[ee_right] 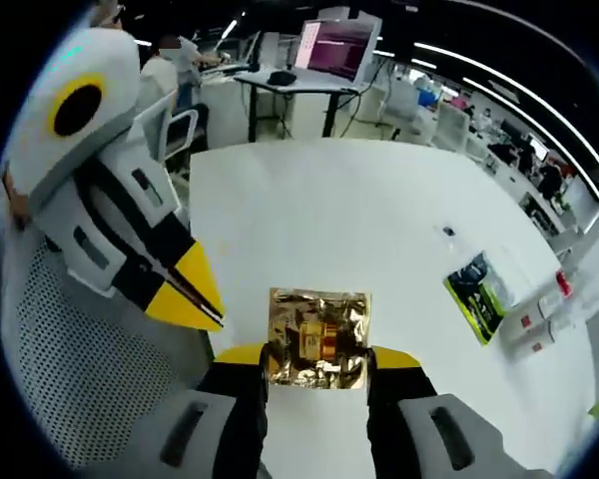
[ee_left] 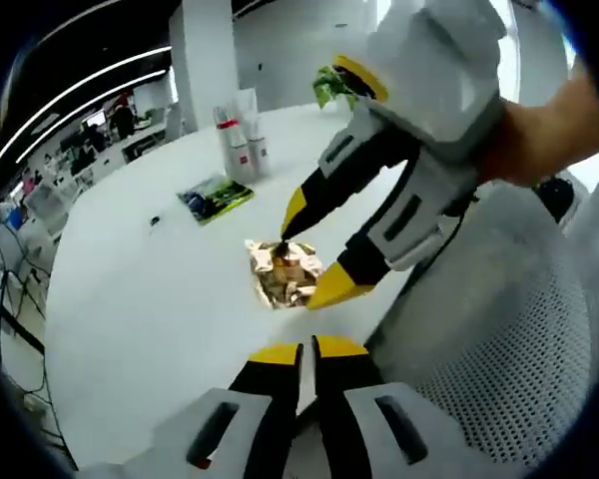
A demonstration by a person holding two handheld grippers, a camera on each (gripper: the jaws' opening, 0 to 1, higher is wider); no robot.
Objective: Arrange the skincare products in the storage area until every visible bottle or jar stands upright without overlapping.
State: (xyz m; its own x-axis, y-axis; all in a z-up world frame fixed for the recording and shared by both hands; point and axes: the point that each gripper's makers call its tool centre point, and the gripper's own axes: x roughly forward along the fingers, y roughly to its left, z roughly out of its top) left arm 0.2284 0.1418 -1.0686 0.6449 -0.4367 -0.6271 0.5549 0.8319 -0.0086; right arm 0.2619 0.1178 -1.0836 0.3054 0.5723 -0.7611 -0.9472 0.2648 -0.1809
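A crinkled gold foil pouch (ee_right: 318, 337) with something amber and dark showing through its face lies flat near the edge of the round white table (ee_right: 379, 230), and the right gripper (ee_right: 317, 361) stands with its yellow-tipped jaws spread wide to either side of the pouch's near end, around it but not pressing it as far as I can tell. From the left gripper view the same pouch (ee_left: 286, 272) sits between those parted tips, one tip touching its top edge. The left gripper (ee_left: 304, 351) hangs back just short of the table, its jaws brought together on nothing, probably kept clear so the other has room. Well apart across the table, a cluster of white bottles with red labels (ee_left: 242, 143) already stands upright beside a flat green packet (ee_left: 216, 197). My guess is that the pouch is about to be pinched and stood up, or carried over toward that group.
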